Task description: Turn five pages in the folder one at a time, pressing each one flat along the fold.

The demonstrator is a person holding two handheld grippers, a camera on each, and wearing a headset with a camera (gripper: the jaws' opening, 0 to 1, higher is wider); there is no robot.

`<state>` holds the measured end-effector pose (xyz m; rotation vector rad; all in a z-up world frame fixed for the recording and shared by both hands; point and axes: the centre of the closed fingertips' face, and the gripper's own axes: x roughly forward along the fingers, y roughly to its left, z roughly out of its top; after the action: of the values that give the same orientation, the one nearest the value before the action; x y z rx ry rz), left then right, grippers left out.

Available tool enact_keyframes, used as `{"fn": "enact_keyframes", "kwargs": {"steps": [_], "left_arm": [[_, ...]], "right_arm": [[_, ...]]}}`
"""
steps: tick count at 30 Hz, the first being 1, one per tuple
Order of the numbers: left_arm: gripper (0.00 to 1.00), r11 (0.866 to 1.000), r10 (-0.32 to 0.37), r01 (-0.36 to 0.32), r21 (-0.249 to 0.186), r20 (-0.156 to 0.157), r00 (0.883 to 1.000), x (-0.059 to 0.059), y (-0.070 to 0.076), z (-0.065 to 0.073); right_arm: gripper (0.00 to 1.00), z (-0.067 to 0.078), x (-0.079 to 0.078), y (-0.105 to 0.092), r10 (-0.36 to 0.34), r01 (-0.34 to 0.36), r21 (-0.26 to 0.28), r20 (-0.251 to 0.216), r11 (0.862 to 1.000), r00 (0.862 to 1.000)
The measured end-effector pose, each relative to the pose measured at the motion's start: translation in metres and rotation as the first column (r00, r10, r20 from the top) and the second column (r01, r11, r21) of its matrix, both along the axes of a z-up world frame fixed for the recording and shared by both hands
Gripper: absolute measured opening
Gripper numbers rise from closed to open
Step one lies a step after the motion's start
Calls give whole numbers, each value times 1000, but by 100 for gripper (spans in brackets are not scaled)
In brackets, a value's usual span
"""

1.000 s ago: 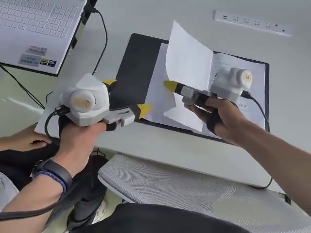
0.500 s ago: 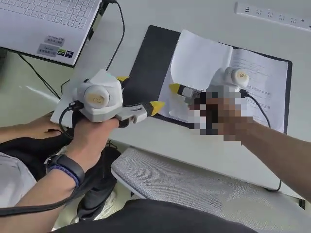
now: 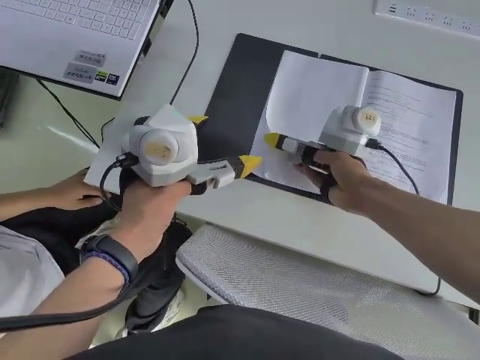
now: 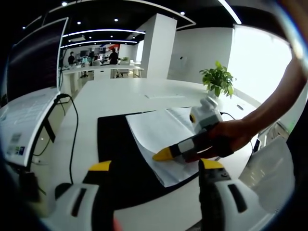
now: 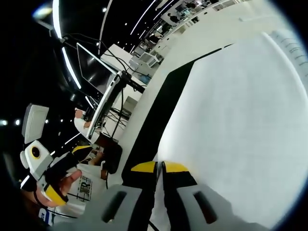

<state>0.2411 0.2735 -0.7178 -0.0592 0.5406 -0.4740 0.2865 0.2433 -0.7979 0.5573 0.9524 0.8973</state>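
A black folder [image 3: 232,97] lies open on the white table. Its turned white page [image 3: 311,97] curves low over the left side, and a printed page [image 3: 409,127] lies flat on the right. My right gripper [image 3: 271,140] is shut on the turned page's near edge; in the right gripper view the yellow tips [image 5: 161,167] pinch the sheet [image 5: 231,110]. My left gripper [image 3: 223,141] hovers open over the folder's near left corner. In the left gripper view its jaws [image 4: 156,165] stand wide apart, with the folder [image 4: 113,144] and the right gripper [image 4: 166,154] ahead.
A white laptop [image 3: 75,30] sits at the back left with a black cable [image 3: 184,67] running beside the folder. A power strip [image 3: 427,16] lies at the back right. A mesh chair seat [image 3: 300,285] is below the table's front edge. A potted plant [image 4: 216,82] stands far off.
The turned page has come down from standing upright to lying low over the left side, with the right gripper lowering along with it. The left gripper has stayed open.
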Motion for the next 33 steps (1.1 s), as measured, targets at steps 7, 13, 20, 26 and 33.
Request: {"fn": "enact_keyframes", "kwargs": {"steps": [7,13,20,26,33], "left_arm": [[70,999,-43,43,4,2,999,8,-13,-1],[63,995,-95,95,0,22,995,22,-30,-1],[51,982,-187,188,27,-18,982,34,-47,-31],[33,952,-284,290,95,-69,956,39,-58,-66],[0,940,-316,319,119,-48,948,44,-71,-85]], "right_arm": [[14,8,-1,2,28,-29,34,19,999,999],[14,27,6,-10,23,-28,84,66,996,998],[13,37,29,-51,-27,20,59,126,998,992],[11,40,38,-74,-52,46,39,150,998,987],[5,36,45,-98,-73,69,27,159,997,985]]}}
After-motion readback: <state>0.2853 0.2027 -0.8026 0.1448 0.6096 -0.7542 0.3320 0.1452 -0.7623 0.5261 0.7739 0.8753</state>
